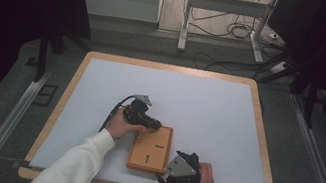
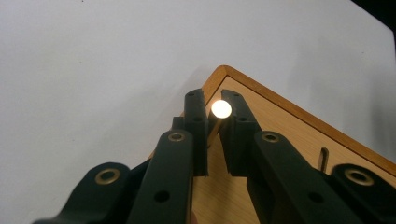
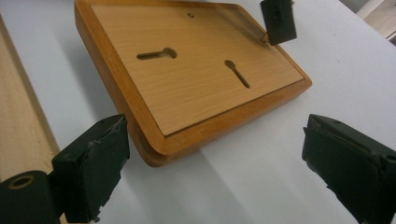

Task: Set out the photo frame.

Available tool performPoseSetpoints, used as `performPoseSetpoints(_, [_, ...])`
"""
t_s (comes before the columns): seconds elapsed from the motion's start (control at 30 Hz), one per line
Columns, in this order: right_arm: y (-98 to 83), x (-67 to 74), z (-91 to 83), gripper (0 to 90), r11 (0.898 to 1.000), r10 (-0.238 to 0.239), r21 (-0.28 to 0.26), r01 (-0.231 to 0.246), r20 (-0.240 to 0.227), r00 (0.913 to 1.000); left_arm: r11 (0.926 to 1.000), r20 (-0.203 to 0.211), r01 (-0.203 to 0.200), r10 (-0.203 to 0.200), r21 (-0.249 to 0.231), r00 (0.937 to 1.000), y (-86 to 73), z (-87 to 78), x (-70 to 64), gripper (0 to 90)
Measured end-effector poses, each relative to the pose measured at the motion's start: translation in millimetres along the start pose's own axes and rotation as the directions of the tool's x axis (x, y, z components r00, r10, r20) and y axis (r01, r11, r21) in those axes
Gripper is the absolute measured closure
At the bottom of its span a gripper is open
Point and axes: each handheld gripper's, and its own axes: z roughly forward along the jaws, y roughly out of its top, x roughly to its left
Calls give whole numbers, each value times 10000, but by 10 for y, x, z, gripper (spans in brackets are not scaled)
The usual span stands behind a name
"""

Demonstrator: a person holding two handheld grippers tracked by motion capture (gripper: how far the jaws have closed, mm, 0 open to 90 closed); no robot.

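A flat wooden board (image 1: 150, 147) with a raised rim lies on the white mat near the table's front. Two keyhole slots (image 3: 156, 54) are cut into its face. My left gripper (image 1: 155, 124) reaches over the board's far corner. In the left gripper view my left gripper (image 2: 214, 95) is shut on a thin brass-coloured pin (image 2: 221, 108), whose round end glares toward the camera above the board (image 2: 280, 130). My right gripper (image 1: 185, 157) sits at the board's near right side. Its jaws (image 3: 215, 126) stand wide open, facing the board's corner (image 3: 201, 79), with nothing held.
The white mat (image 1: 198, 108) covers a table with a wooden rim (image 1: 264, 140). Wide bare mat lies beyond and to both sides of the board. Behind the table are a metal stand (image 1: 185, 24) and loose cables (image 1: 232, 30) on the floor.
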Motion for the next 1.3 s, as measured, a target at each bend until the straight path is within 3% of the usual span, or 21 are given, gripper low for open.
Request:
performPoseSetpoints(0.3, [73,139,218,99,9932,-946,724,911,472,9944,9998,178,170,-172,109,9997,32,4,41,820])
performPoseSetpoints(0.53, [116,184,231,145,9883,-1526,218,1511,1285,9799,10000,-104,24,-23,84,9999,41,6,24,835])
performPoseSetpoints(0.7, [155,143,177,221,9900,-1309,-333,1368,1411,9813,10000,-318,-94,95,11,9995,46,6,17,839])
performPoseSetpoints(1.0, [260,54,129,386,9873,-1488,-368,1543,1230,9812,9999,-607,-154,151,-34,9980,50,17,24,825])
performPoseSetpoints(1.3, [325,-35,88,422,9890,-1323,-506,1389,1166,9843,9995,-924,-183,159,-249,9956,50,24,12,797])
